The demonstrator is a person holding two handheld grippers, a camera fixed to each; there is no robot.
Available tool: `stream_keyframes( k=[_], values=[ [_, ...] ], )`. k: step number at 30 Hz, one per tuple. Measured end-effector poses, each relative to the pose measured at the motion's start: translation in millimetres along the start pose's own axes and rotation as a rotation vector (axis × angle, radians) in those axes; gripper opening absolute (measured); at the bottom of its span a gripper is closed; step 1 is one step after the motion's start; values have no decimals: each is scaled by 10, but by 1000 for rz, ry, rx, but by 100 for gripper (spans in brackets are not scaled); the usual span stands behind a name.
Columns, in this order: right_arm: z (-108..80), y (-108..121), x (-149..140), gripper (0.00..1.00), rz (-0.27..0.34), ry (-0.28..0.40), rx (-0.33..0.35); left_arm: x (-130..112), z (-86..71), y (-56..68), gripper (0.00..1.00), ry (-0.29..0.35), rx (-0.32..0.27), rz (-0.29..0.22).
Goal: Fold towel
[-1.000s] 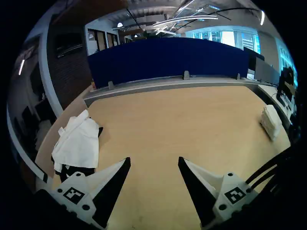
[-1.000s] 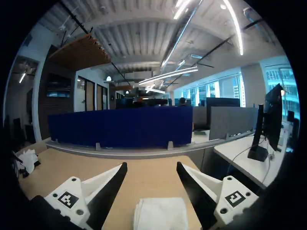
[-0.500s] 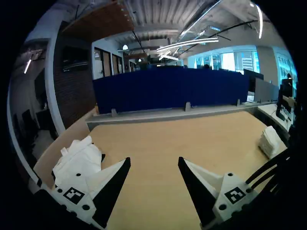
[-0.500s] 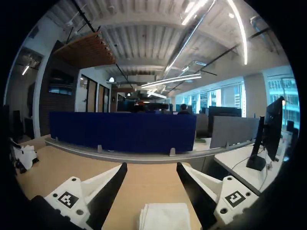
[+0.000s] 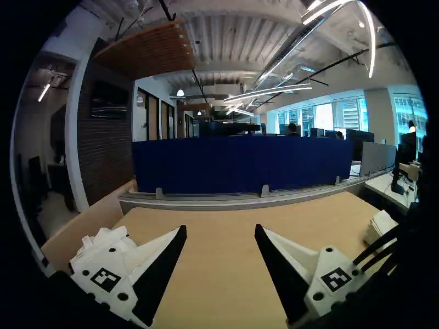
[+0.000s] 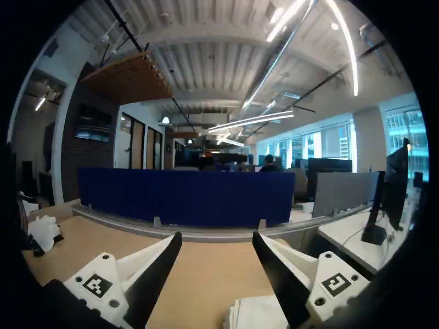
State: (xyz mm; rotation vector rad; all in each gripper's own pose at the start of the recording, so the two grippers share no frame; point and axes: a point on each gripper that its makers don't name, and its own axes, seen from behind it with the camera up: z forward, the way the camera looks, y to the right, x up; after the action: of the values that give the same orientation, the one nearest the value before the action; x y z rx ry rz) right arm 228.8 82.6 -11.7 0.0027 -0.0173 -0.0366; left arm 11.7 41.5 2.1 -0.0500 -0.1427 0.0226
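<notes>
A crumpled white towel (image 5: 101, 239) lies at the left of the wooden table (image 5: 219, 241), partly hidden behind my left gripper's finger. That left gripper (image 5: 219, 230) hovers open over the table with nothing between its fingers. A stack of folded white towels (image 5: 380, 225) sits at the table's right edge. In the right gripper view the same stack (image 6: 258, 312) lies just below my open right gripper (image 6: 217, 237), and the crumpled towel (image 6: 43, 230) shows far to the left on the table (image 6: 208, 279).
A blue partition (image 5: 241, 163) with a grey rail runs along the table's far edge. A neighbouring desk with a dark monitor (image 6: 392, 194) stands to the right. Something black (image 6: 37, 248) lies under the crumpled towel.
Both grippers have tilted upward, so the table and both towel piles have slid lower in the views. The folded stack has shifted right under the right gripper. Both stay open.
</notes>
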Motion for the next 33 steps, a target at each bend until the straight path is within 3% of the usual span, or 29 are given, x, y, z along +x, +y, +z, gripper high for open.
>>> stream_keyframes(
  k=[8,17,26,33],
  values=[
    [37,-444,32,100,-3,9,23,108,64,10,92,31,-18,3],
    [59,-913,63,100,12,12,47,218,114,-7,92,54,-29,-29],
    [43,-1082,32,99,17,-2,48,184,106,-62,92,64,-32,-17],
    [19,-1175,88,100,52,-7,55,196,117,-25,92,78,-41,-19]
  ],
)
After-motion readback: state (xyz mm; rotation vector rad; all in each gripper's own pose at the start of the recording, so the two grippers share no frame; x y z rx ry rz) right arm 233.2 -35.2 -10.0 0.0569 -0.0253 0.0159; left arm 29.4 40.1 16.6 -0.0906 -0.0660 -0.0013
